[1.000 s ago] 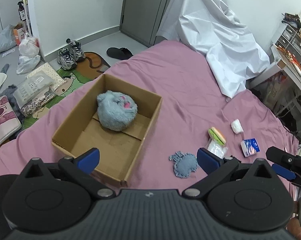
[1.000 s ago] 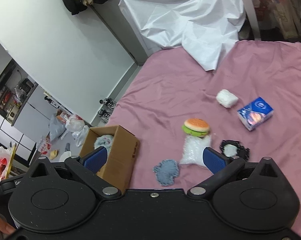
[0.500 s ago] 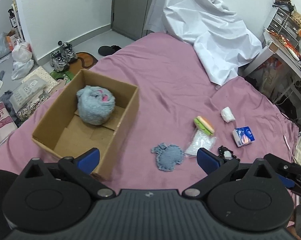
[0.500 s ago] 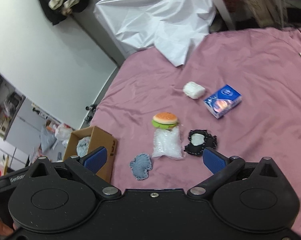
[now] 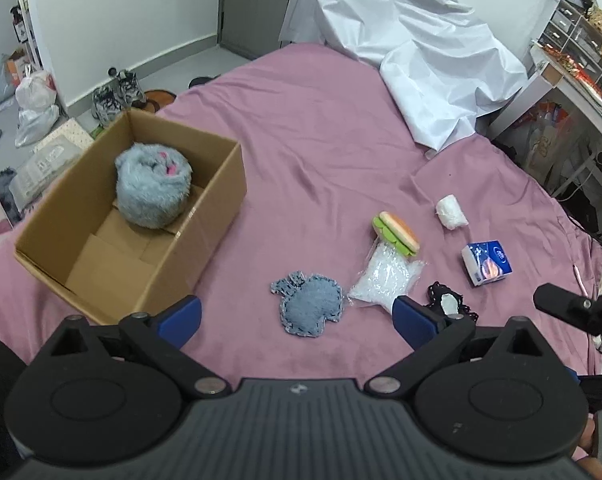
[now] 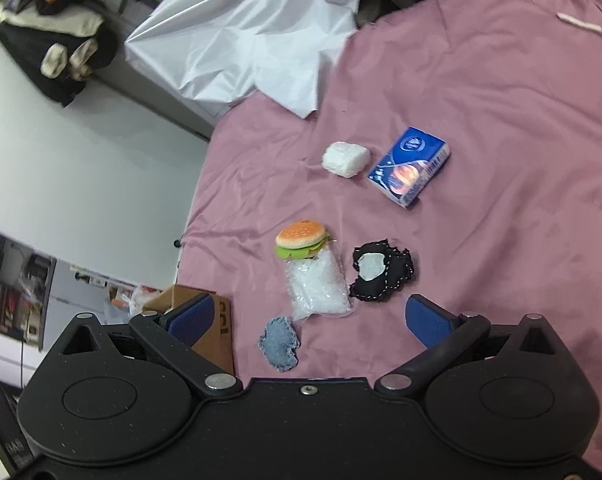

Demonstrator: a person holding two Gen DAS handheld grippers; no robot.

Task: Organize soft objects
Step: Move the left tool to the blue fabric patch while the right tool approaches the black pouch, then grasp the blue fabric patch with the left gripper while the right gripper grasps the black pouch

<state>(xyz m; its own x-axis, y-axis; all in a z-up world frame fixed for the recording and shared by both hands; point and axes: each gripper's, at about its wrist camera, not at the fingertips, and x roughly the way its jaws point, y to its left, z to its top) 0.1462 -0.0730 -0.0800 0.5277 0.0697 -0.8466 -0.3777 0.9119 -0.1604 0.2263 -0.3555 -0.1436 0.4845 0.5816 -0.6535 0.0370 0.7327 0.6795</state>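
The pink bedsheet (image 5: 321,128) covers the whole work surface, with a crumpled white sheet (image 5: 417,60) heaped at its far end. On the left side sits an open cardboard box (image 5: 205,216), holding one grey fluffy plush (image 5: 153,188) against its far wall; the near half of the box floor is bare. Outside the box, to its right, six small items lie loose: a denim patch toy (image 5: 311,306), a clear bag of white pellets (image 5: 387,276) with a burger plush (image 5: 397,232) touching its far end, a black stitched toy (image 6: 381,270), a blue tissue pack (image 6: 409,166) and a white wad (image 6: 345,159). The left gripper (image 5: 297,314) hangs above the sheet, jaws wide, holding nothing; the denim patch lies directly ahead between its fingers, with the box just to its left. The right gripper (image 6: 307,320) is likewise wide and empty, the pellet bag straight ahead, its long axis running away from the claw. Judgement: left is nearer the denim patch, and the box is on its side
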